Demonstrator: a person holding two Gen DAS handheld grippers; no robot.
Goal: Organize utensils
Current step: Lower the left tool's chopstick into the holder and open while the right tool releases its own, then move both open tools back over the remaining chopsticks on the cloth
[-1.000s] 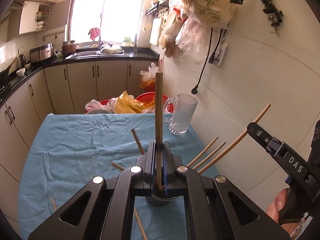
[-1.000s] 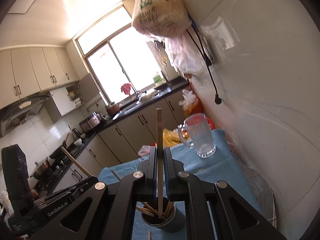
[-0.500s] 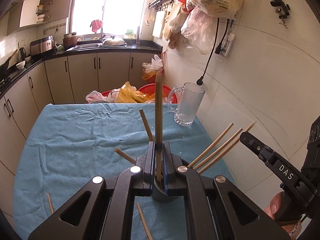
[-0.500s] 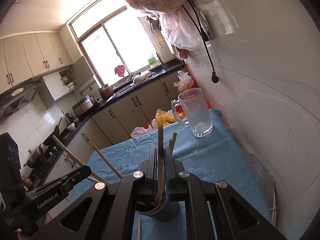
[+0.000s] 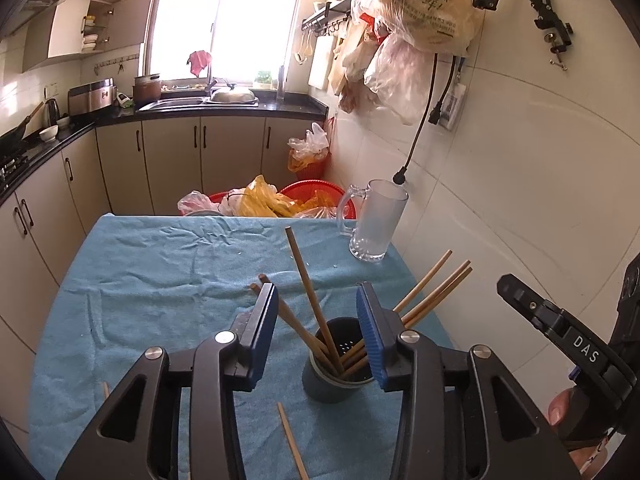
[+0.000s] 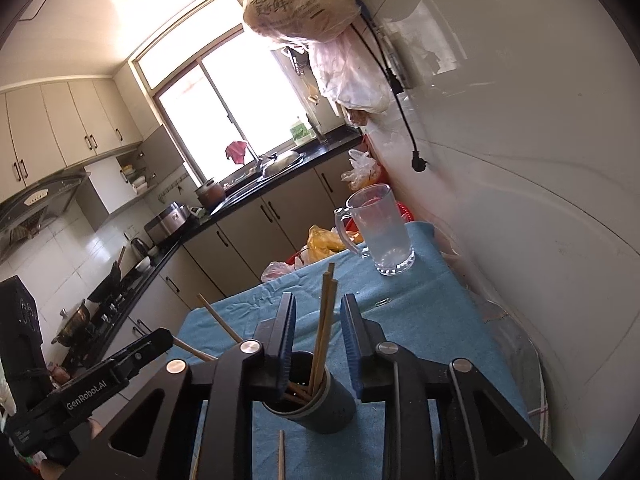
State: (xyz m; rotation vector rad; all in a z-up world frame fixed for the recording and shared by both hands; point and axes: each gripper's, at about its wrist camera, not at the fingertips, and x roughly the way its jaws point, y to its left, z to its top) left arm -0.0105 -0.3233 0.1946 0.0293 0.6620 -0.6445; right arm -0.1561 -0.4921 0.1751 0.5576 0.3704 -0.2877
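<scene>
Standing in the dark cylindrical holder (image 5: pixel 338 376) on the blue cloth (image 5: pixel 160 280), wooden chopsticks (image 5: pixel 310 300) lean apart; left gripper (image 5: pixel 317 332) and right gripper (image 6: pixel 317 334) both gape, gripping nothing.

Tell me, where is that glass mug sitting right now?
The glass mug stands upright on the far right corner of the blue cloth, close to the tiled wall, beyond the dark chopstick holder.
</scene>
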